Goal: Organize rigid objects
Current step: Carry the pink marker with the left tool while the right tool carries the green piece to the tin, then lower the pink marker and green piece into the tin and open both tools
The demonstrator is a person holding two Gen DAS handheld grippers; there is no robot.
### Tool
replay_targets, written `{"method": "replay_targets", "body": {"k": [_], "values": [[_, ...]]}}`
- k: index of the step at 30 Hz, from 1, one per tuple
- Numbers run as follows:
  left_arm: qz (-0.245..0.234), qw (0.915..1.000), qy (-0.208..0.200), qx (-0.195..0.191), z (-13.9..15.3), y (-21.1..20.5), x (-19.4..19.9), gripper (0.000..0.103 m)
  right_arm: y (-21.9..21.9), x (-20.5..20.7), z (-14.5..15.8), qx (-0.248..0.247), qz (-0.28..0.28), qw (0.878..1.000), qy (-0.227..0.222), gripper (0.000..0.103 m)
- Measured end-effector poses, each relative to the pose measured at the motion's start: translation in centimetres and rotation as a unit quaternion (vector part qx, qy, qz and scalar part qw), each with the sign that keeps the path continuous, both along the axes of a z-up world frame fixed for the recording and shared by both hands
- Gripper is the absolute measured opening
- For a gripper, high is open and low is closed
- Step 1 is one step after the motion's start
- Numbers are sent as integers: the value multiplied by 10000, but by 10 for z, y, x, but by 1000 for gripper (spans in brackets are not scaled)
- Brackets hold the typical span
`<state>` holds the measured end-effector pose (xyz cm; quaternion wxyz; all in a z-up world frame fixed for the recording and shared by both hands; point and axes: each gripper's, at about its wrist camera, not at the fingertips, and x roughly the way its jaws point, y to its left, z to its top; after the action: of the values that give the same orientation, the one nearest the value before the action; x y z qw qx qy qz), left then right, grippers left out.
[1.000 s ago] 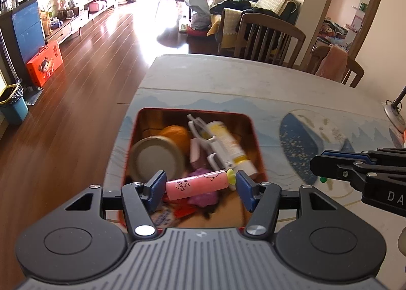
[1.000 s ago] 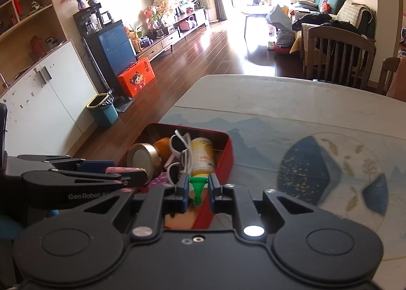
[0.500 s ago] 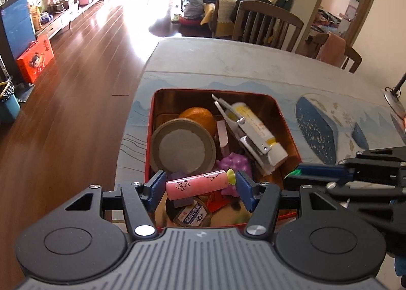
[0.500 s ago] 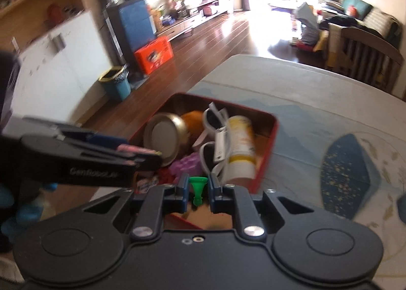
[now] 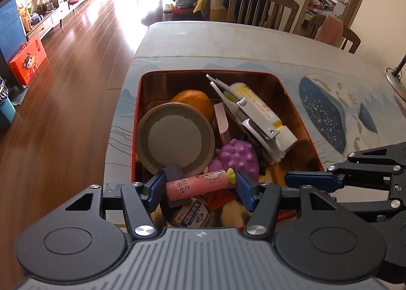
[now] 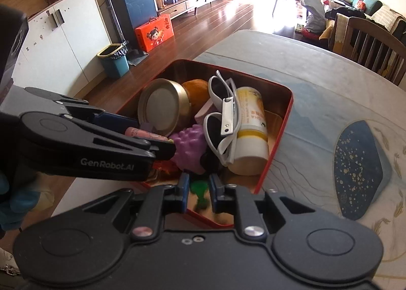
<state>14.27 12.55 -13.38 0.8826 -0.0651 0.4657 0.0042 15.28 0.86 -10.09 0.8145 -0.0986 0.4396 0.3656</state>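
Note:
A red tin box (image 5: pixel 291 102) (image 6: pixel 276 147) sits at the table's near left corner, filled with a round metal lid (image 5: pixel 175 137), an orange (image 5: pixel 195 102), white sunglasses (image 6: pixel 223 117), a yellow-white tube (image 6: pixel 251 122) and a purple toy (image 5: pixel 238 155). My left gripper (image 5: pixel 198 186) is shut on a pink tube (image 5: pixel 198 184), held crosswise over the box's near end. My right gripper (image 6: pixel 199 194) is shut on a small green piece (image 6: pixel 199 193), just above the box's near edge. It also shows at the right of the left wrist view (image 5: pixel 304 178).
The table (image 5: pixel 228 43) has a patterned cover with a blue shape (image 6: pixel 355 163). Wooden chairs (image 5: pixel 261 10) stand at the far side. The left table edge drops to a wooden floor (image 5: pixel 63 86). A lamp base (image 5: pixel 395 79) sits at the right.
Both grippers have moved forward and down over the red box, still holding the pink tube and the green piece. The box contents now look closer.

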Motion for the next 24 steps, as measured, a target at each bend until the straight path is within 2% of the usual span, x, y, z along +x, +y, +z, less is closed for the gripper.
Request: {"method": "replay_targets", "body": {"k": [6, 13, 24], "values": [[9, 10000, 2, -31, -1, 1, -1, 60, -3, 1, -1, -6, -44, 10000, 52, 24], [65, 9999, 141, -52, -3, 3, -4, 63, -5, 1, 1, 34, -194, 9998, -12, 35], [161, 9996, -216, -52, 19, 3, -25, 75, -19, -13, 12, 271, -339, 9989, -168, 59]]}}
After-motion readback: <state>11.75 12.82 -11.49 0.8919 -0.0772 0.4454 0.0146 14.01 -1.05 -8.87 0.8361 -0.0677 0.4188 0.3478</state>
